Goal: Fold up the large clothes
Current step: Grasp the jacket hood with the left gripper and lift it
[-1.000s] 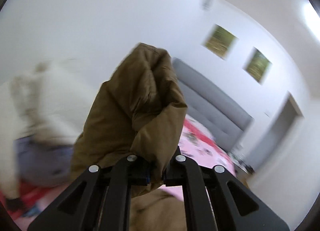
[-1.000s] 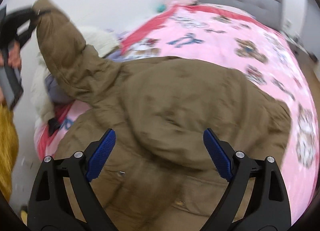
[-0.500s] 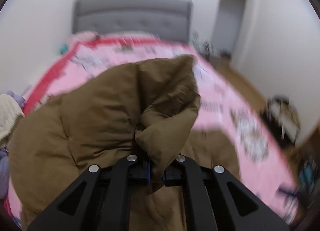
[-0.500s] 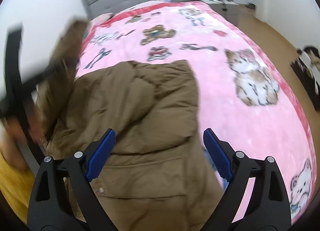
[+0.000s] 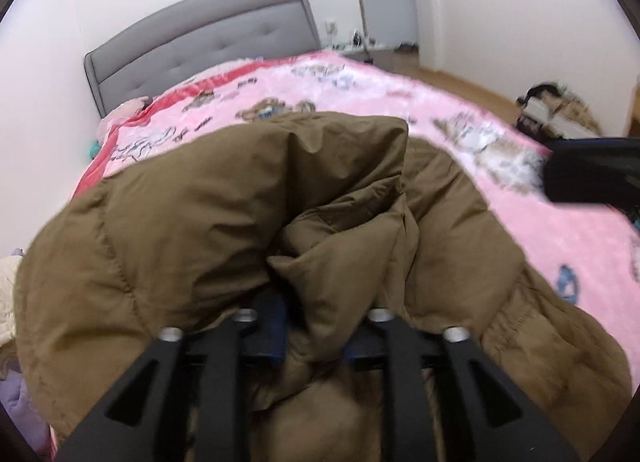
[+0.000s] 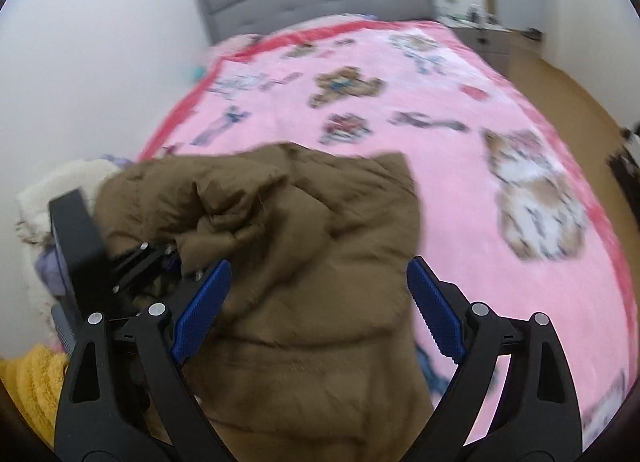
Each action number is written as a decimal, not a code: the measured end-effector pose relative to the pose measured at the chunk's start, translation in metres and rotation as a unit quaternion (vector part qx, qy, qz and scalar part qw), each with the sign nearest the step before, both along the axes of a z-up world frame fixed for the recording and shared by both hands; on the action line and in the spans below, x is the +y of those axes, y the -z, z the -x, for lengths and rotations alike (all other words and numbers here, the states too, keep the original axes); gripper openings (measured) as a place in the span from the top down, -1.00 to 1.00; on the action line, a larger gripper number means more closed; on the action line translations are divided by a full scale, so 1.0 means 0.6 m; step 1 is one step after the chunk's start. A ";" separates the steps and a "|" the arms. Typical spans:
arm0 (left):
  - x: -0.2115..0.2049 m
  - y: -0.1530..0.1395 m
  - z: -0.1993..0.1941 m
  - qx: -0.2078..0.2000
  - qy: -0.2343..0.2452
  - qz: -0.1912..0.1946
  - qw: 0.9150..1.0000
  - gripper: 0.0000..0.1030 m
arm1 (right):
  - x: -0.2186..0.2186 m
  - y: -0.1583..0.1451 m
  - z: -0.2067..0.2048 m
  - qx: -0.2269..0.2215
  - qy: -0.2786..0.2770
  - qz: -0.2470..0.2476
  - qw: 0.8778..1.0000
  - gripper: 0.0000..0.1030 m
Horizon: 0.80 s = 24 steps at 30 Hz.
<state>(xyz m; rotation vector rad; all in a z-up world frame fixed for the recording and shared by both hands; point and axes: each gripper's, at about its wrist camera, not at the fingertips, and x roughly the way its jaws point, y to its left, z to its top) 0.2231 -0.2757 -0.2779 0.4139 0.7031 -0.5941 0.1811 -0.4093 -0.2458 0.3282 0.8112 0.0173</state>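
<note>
jacket [image 6: 304,302]: brown padded coat, spread on the pink blanket [image 6: 460,165] near the foot of the bed, body flat, one sleeve doubled over the chest.
sleeve [image 5: 224,221]: bunched and puffed, cuff end held low over the torso (a second ago hoisted high beside the wall, half a second ago halfway across).
left gripper [image 5: 316,318]: pinching a fold of the sleeve fabric, blue pads nearly hidden by cloth; also seen in the right view at [image 6: 160,258], just above the coat's left side.
right gripper [image 6: 316,302]: fingers spread wide, blue pads apart, nothing between them, hovering over the coat's middle; its dark body shows at the right edge of the left view [image 5: 592,173].
change: sleeve swung from raised to laid inward across the front; right hand's camera now lower and closer to the coat than a second ago.
meaning: first sleeve fold looks nearly set, only the release and a press-flat left for this side.
next, as a guess: let go of the cuff, then use the free right hand on the opposite sleeve.
risk: puffy filling may spring the sleeve back open once released.
surroundings: grey headboard [image 5: 208,37] at the far end, cream and lilac clothes heap [image 6: 60,197] at the left, yellow garment [image 6: 28,390] at the lower-left corner.
</note>
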 end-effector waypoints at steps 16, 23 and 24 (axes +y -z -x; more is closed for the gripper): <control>0.382 -0.008 0.016 -0.034 -0.082 -0.113 0.990 -0.69 | 0.096 0.019 -0.182 0.016 -0.133 -0.067 0.989 -0.52; 0.461 0.040 -0.065 0.021 -0.115 -0.087 0.989 -0.15 | 0.116 0.014 -0.117 0.015 -0.166 -0.054 0.985 -0.53; 0.462 0.045 -0.070 0.022 -0.116 -0.092 0.989 0.03 | 0.127 0.017 -0.116 0.020 -0.173 -0.040 0.984 -0.53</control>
